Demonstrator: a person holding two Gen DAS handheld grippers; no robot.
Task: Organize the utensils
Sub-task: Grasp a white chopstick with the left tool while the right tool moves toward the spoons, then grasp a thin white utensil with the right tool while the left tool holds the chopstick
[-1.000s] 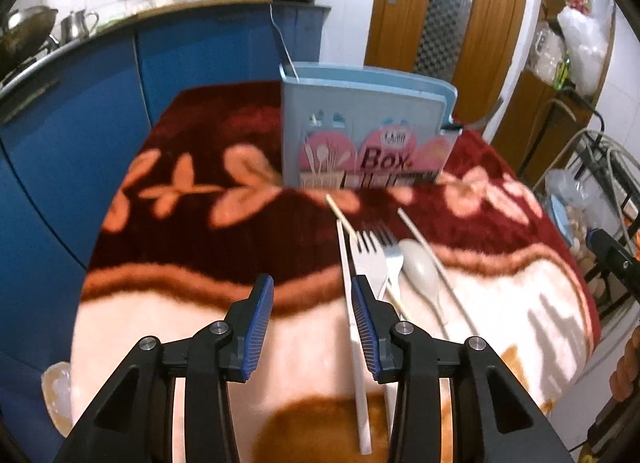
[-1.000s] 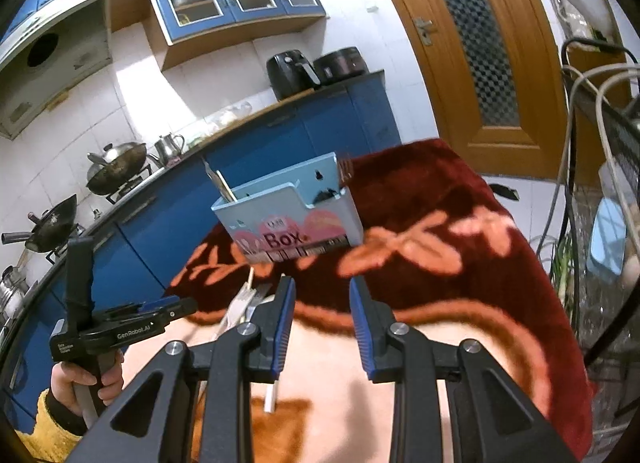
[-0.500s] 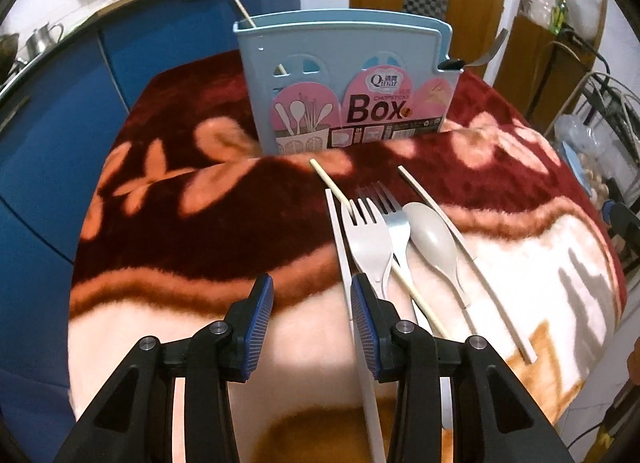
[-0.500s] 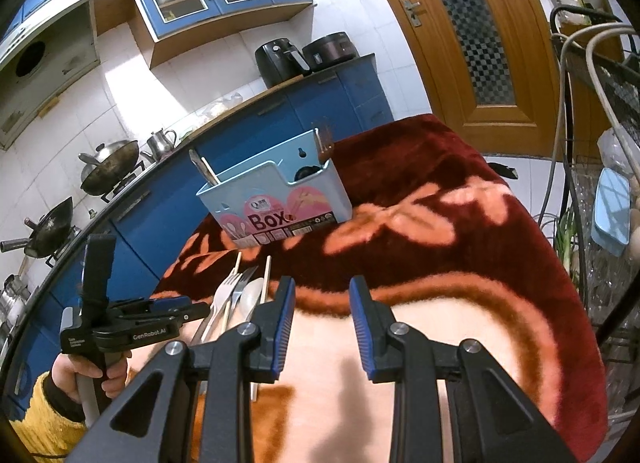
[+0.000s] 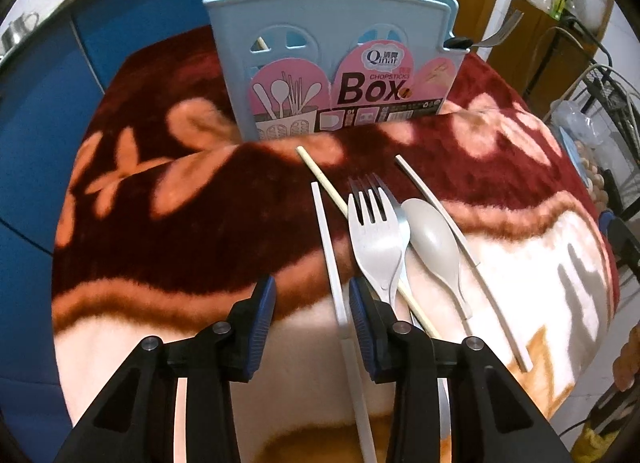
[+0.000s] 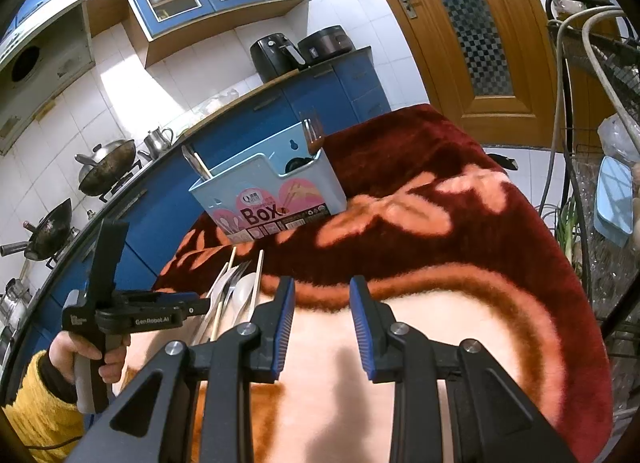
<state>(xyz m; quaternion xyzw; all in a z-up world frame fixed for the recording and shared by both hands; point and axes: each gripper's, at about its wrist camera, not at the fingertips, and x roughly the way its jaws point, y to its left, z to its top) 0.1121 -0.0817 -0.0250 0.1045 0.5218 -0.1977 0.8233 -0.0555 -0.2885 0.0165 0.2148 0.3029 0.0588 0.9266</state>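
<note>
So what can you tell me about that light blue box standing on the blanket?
The light blue box looks like moulded plastic, upright on the dark red flowered blanket, its back wall taller than the front. The front has rounded cut-outs and a pink label reading "Chopsticks Box" with pictured cutlery. A fork stands in one end compartment; a utensil handle leans out of the other. Loose cutlery lies in front, not touching it. Neither hand-held gripper touches it.

Blue cabinets (image 6: 132,219) line the left under white wall tiles (image 6: 120,75); a wooden door (image 6: 472,23) stands far right
</note>
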